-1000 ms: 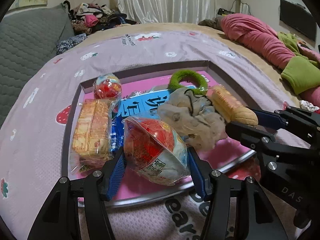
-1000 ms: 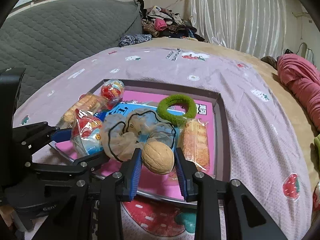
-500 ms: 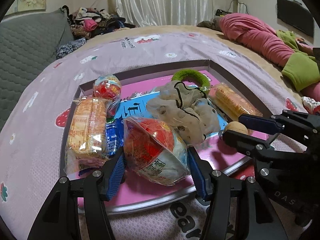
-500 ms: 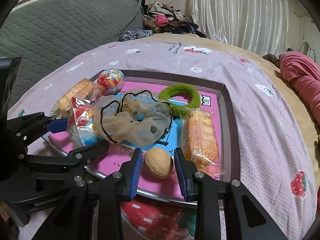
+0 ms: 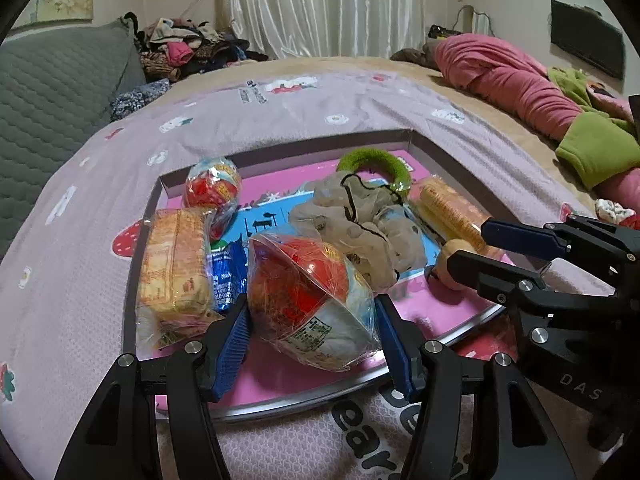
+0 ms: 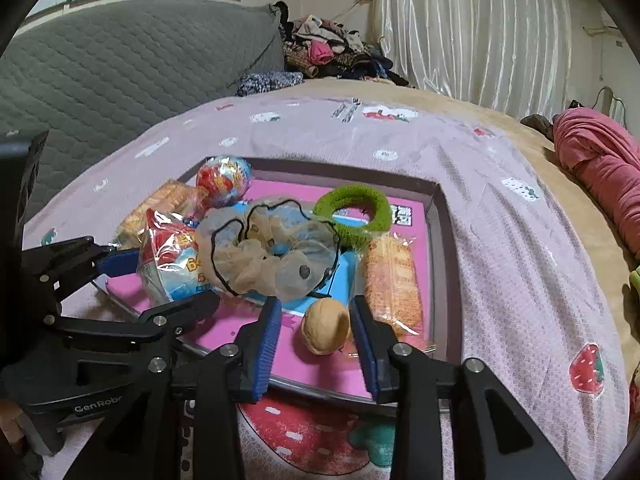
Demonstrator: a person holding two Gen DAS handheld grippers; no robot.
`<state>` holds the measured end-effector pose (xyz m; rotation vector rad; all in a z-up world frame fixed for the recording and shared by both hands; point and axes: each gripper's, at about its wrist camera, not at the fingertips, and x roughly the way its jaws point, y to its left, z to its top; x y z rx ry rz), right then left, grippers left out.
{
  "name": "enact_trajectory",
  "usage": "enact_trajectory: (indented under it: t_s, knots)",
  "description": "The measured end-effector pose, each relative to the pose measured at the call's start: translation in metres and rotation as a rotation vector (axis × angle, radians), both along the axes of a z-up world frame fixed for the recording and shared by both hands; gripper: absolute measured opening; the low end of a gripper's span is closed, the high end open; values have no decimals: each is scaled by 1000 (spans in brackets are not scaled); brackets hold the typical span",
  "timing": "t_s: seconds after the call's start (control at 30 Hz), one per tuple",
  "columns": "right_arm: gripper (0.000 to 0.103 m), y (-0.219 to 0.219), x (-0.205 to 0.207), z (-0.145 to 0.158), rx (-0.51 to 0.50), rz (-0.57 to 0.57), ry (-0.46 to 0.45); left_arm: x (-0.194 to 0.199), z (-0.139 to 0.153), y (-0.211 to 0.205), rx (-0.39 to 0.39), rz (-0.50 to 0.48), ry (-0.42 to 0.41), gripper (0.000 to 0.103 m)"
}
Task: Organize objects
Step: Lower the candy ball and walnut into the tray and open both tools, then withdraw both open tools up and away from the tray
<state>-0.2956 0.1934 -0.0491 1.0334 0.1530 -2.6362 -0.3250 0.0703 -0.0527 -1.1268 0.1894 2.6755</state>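
Shallow pink-floored tray point(image 6: 439, 216) on the bed, nearly filled. Left gripper point(image 5: 314, 342), fingers clamped on a wrapped red-and-white snack bowl point(image 5: 310, 300) above the near edge. Right gripper point(image 6: 316, 346), fingers opening around a tan walnut point(image 6: 326, 326) resting near the near-right corner. Bowl not yet set down.

The tray point(image 6: 444, 240) is crowded. A bare pink strip along its near edge, left of the walnut point(image 6: 326, 326), gives the only easy way in. The scrunchie point(image 6: 272, 252) fills the middle, with the green ring point(image 6: 354, 214) touching it behind. A cracker pack point(image 6: 392, 280) blocks the right side, just beside the walnut. On the left, another cracker pack point(image 5: 174, 264), a wrapped ball point(image 5: 214, 188) and the wrapped bowl point(image 5: 308, 300) stand close together. The bedspread point(image 6: 520, 240) right of the tray lies open.
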Motion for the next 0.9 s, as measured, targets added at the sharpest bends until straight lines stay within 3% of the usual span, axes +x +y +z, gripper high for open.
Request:
enact_trajectory:
  t_s: [0.13,0.2,0.33,0.6,0.9]
  knots:
    - [44,4,3,6,-12,-7,16,4,7,-1,3,5,13,64]
    - [53,6,6,10,-20,-15,25,6,11,-1,-2,8,20,70]
    - [60,13,11,21,-51,-38,48,12,24,-5,11,17,50,76]
    - [76,23,27,44,-86,-73,97,25,42,-8,14,26,88,77]
    - [83,30,39,57,-83,-118,106,33,56,-23,5,107,114,81]
